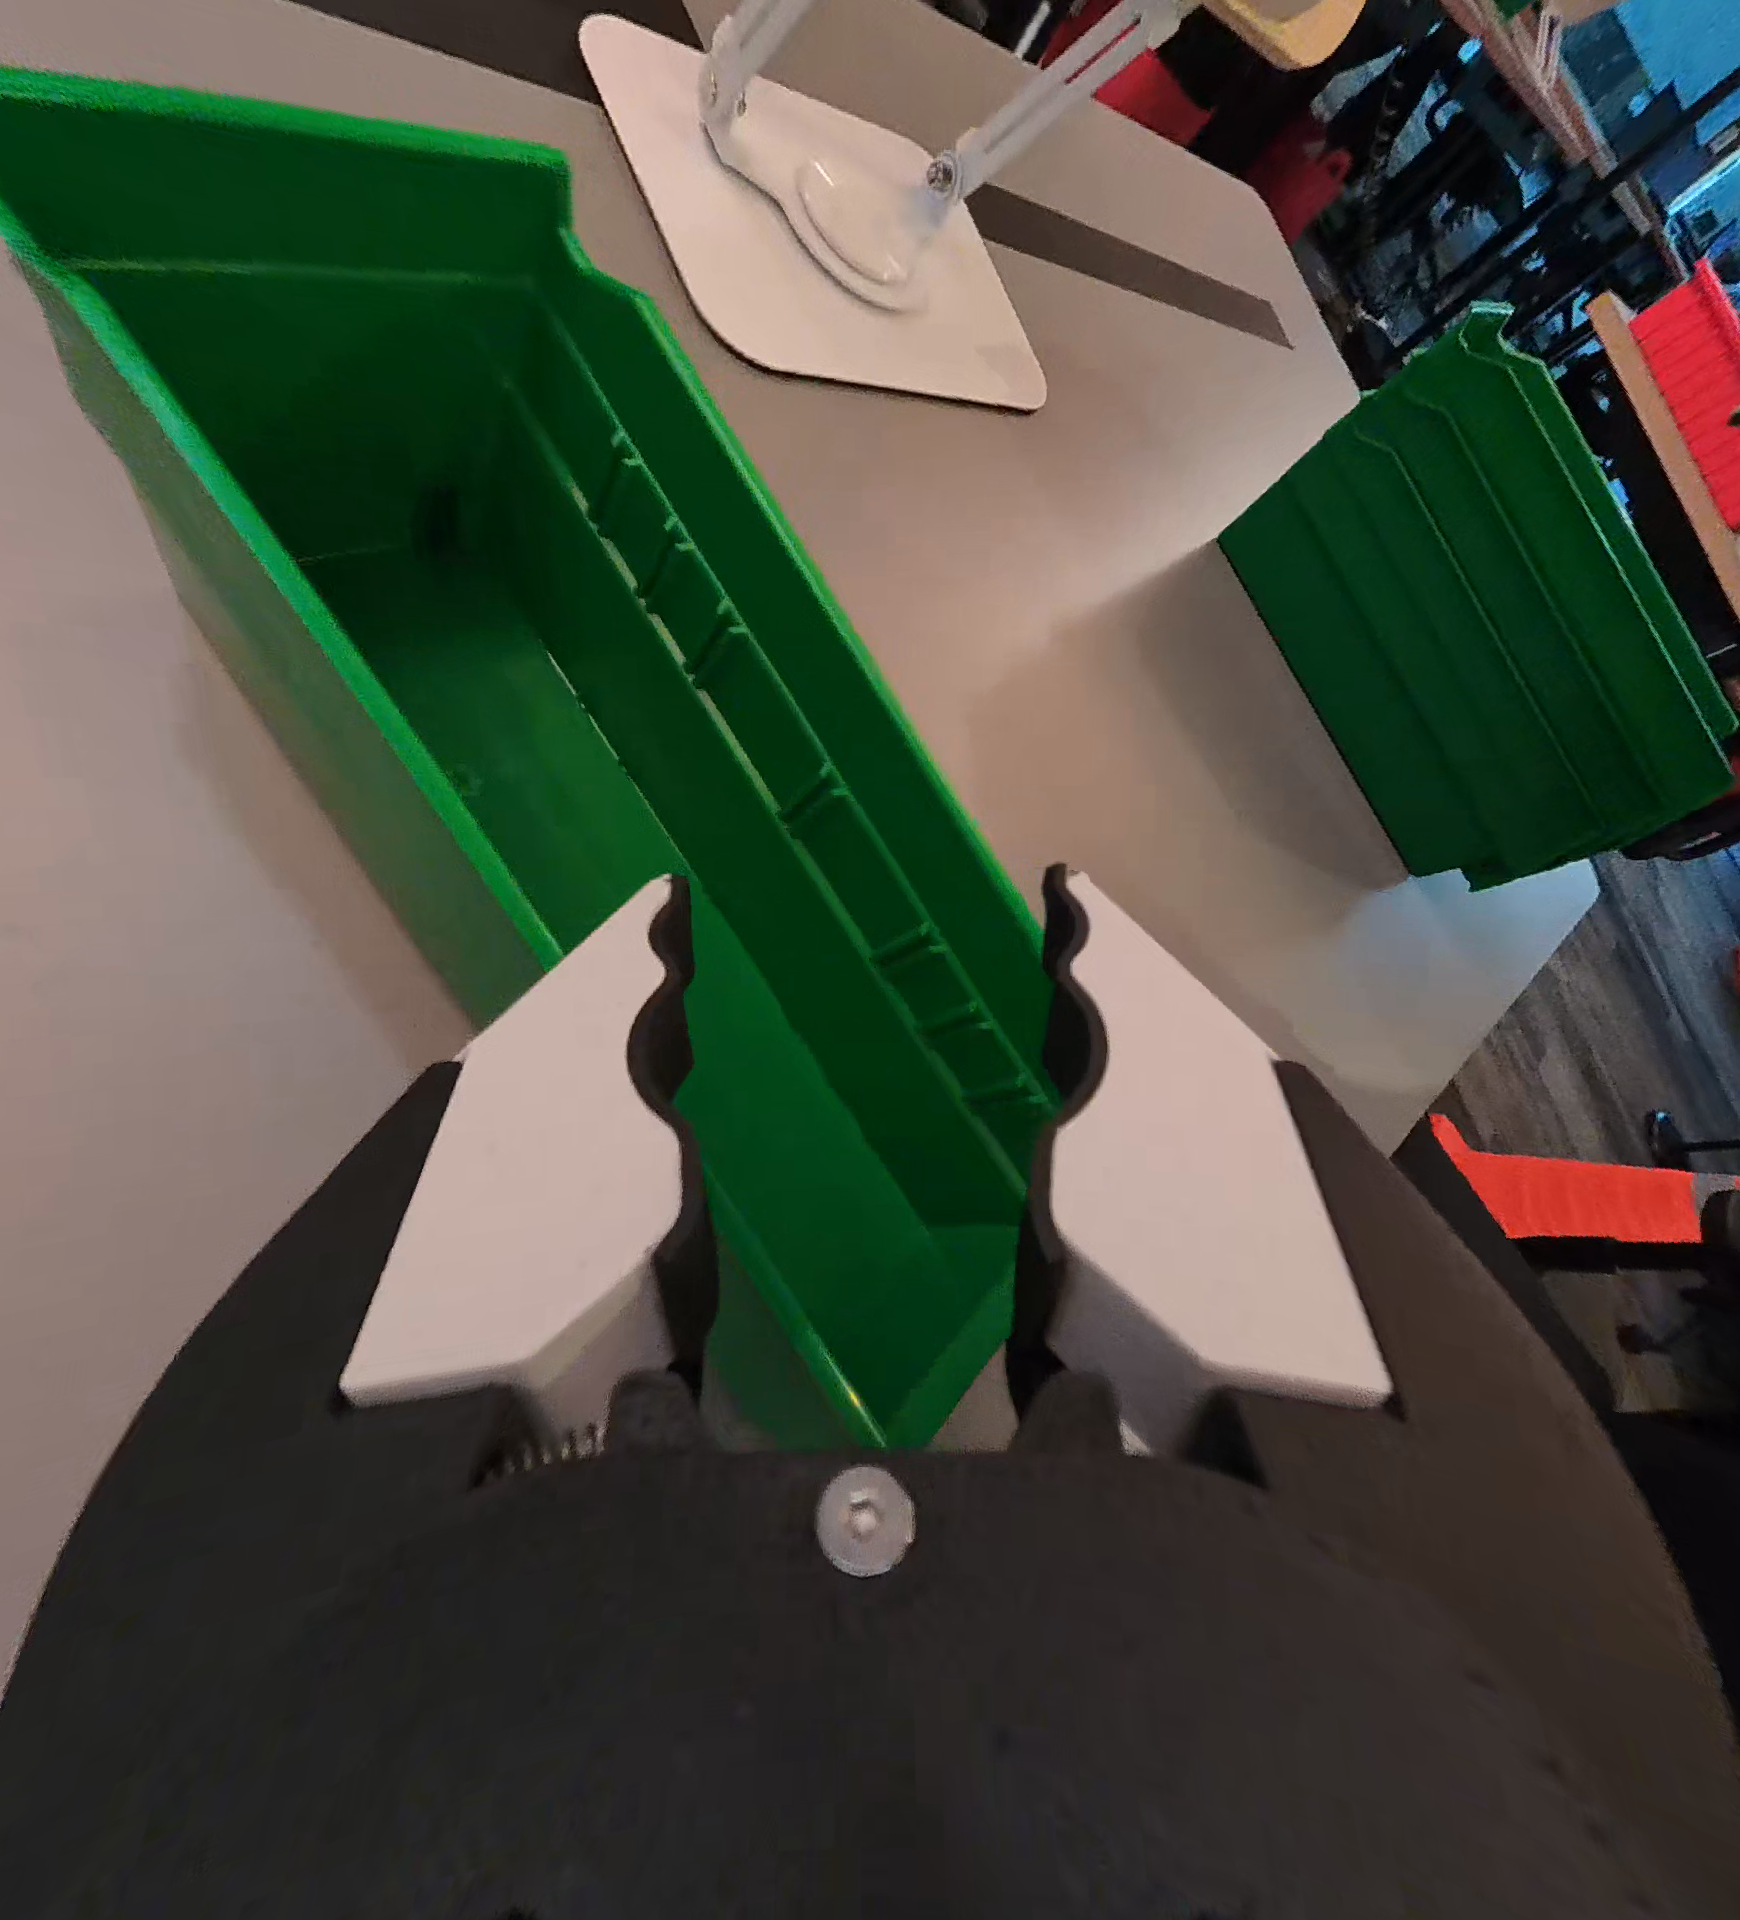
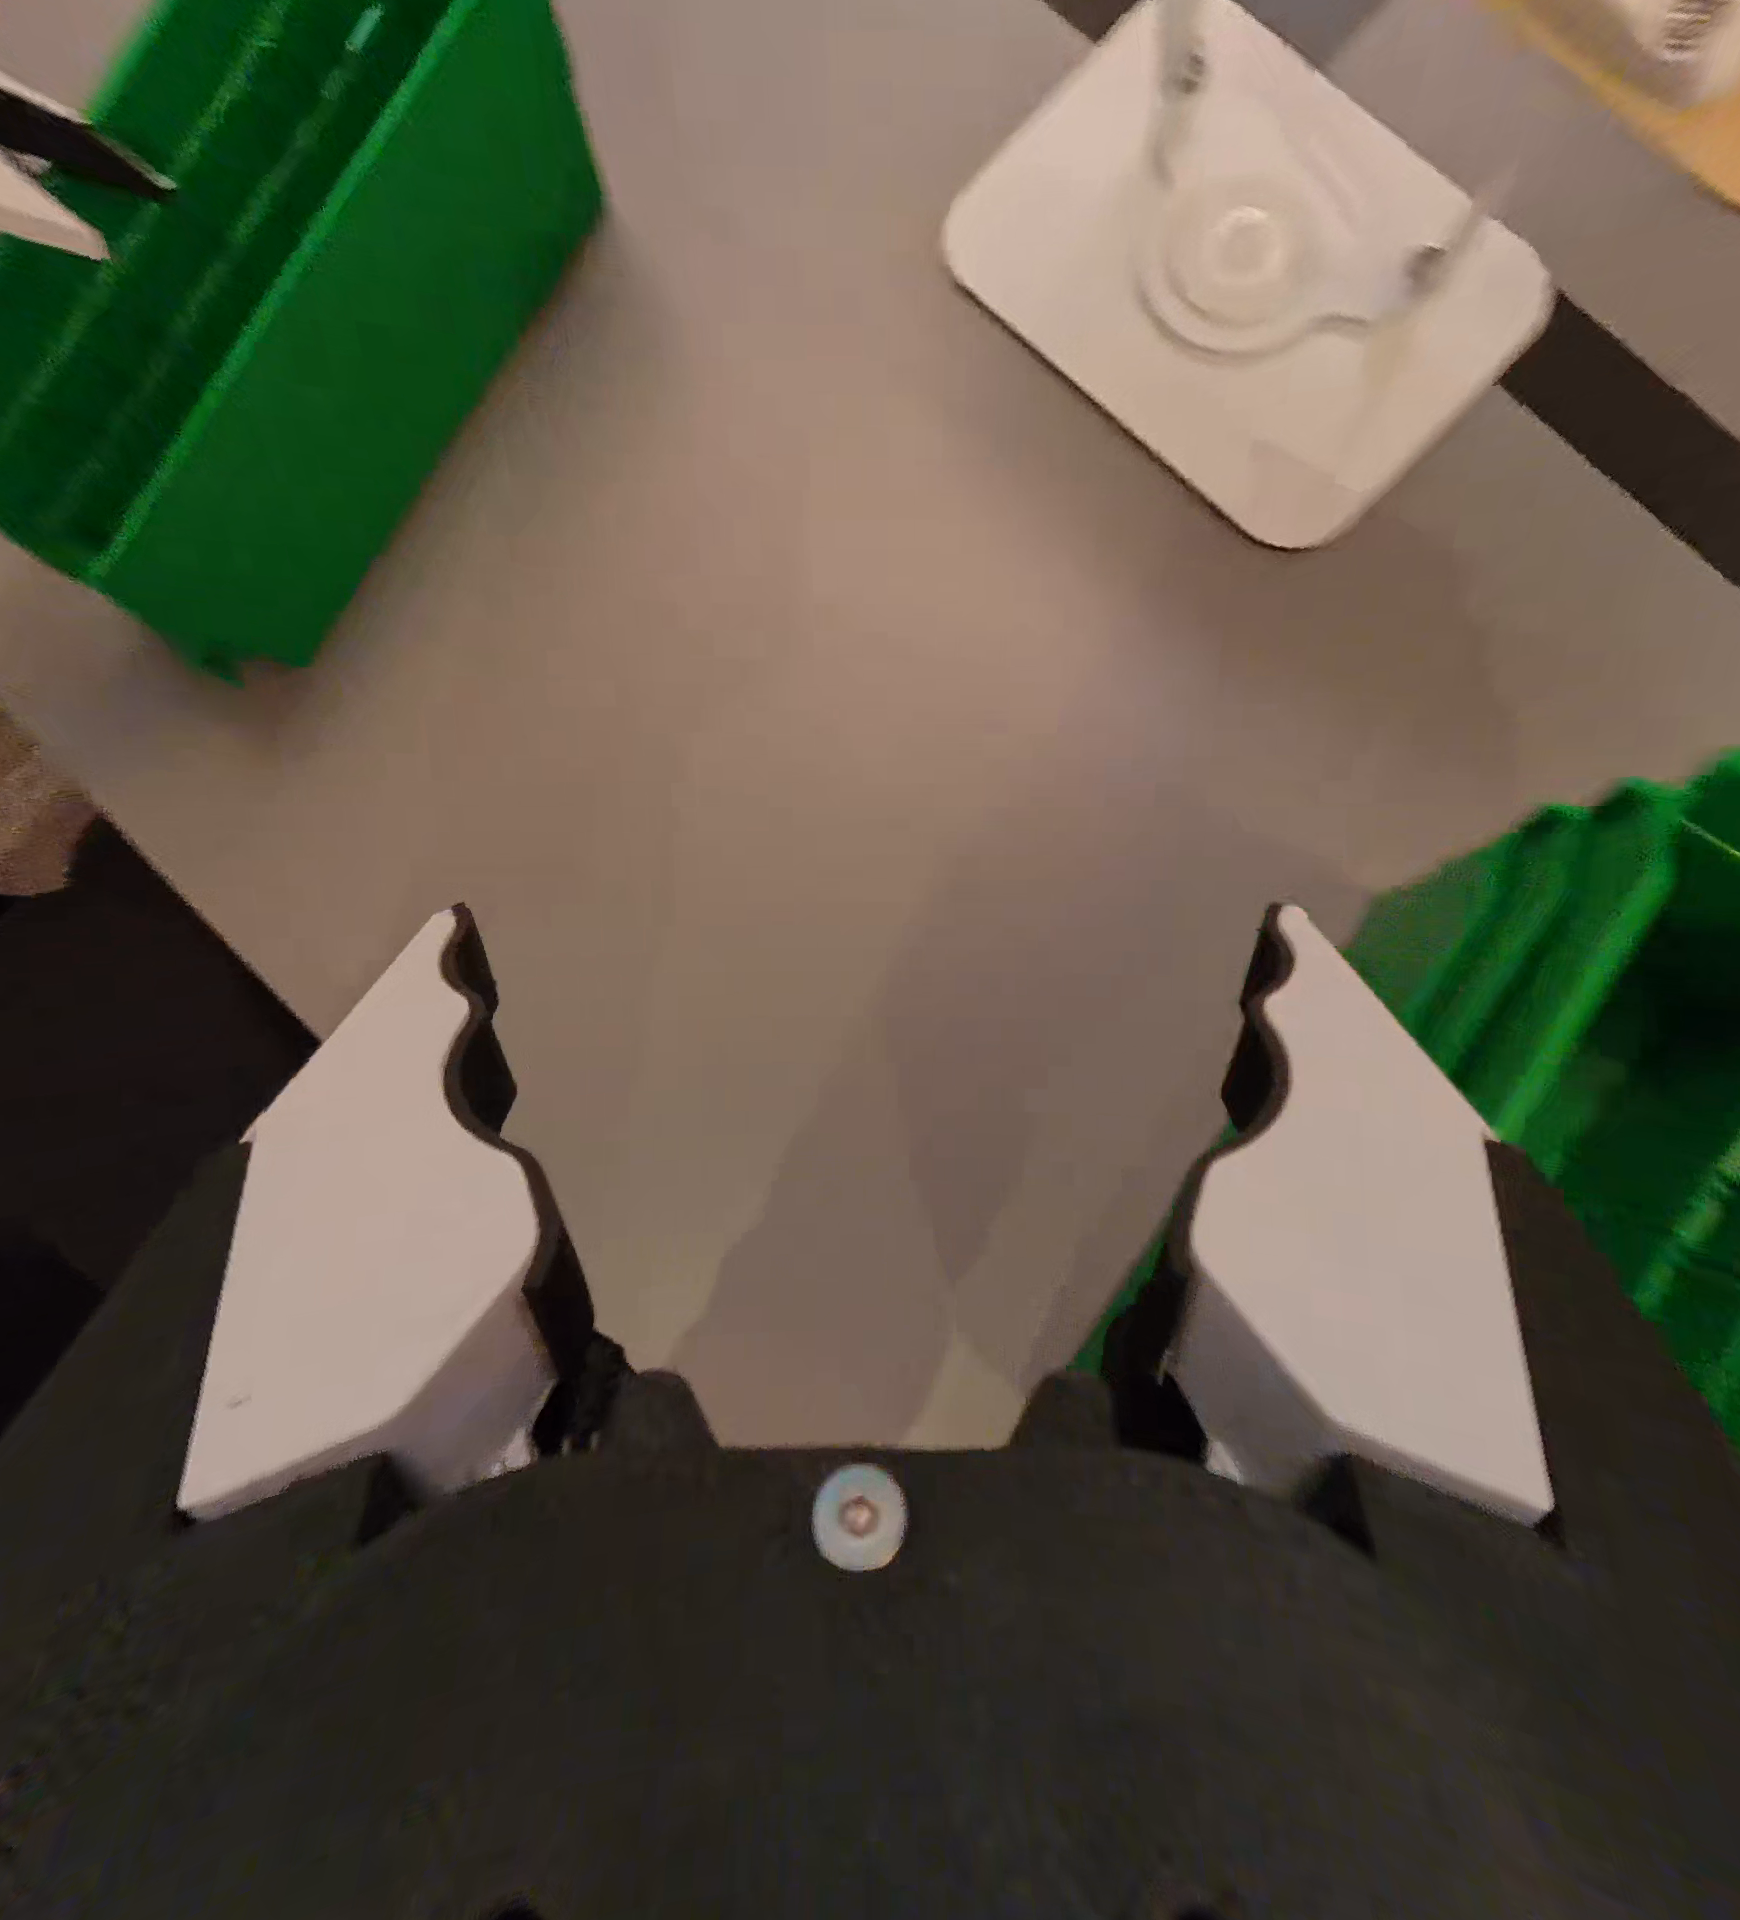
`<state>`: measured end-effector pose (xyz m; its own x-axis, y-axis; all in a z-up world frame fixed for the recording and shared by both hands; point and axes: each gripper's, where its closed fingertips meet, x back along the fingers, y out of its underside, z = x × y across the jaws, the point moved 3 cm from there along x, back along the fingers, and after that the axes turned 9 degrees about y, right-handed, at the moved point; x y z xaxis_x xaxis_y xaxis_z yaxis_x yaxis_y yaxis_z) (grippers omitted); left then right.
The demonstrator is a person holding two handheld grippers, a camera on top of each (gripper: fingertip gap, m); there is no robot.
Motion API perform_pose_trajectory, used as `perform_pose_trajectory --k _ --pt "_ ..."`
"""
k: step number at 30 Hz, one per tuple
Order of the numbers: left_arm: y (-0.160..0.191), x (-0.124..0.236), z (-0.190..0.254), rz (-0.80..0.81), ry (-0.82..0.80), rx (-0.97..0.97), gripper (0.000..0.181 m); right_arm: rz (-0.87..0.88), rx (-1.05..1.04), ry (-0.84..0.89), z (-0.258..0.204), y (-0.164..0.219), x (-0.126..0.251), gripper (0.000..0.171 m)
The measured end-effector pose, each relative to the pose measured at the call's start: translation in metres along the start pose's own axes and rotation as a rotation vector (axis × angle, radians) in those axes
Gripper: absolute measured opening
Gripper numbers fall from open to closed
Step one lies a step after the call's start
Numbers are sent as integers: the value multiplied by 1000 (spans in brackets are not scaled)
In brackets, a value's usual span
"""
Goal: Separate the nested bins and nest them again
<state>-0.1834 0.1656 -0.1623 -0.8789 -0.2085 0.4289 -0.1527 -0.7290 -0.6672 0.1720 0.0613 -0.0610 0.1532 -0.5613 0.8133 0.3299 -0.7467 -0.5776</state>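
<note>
Green plastic fills our left tongs: they clamp one side wall of a ribbed bin that stretches away, tilted over the grey bench. Our right tongs gape wide, holding nothing. A second green bin stands farther right, its base hidden. Beyond, a white lamp base; blurred red shelving behind.

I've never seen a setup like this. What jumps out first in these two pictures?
The bright green bin fills the left wrist view, one side wall clamped in the left gripper. A second green bin stands apart near the grey table's far right edge. The right gripper hangs open over bare table, with a white lamp base beyond it.
</note>
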Motion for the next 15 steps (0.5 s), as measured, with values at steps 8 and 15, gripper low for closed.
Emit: perform_pose_trajectory --k 8,15 --pt "2 -31 28 11 162 66 49 -24 37 -214 -76 -12 -50 139" --pt "8 -73 63 -52 245 34 48 -49 154 -290 -138 -35 -105 149"
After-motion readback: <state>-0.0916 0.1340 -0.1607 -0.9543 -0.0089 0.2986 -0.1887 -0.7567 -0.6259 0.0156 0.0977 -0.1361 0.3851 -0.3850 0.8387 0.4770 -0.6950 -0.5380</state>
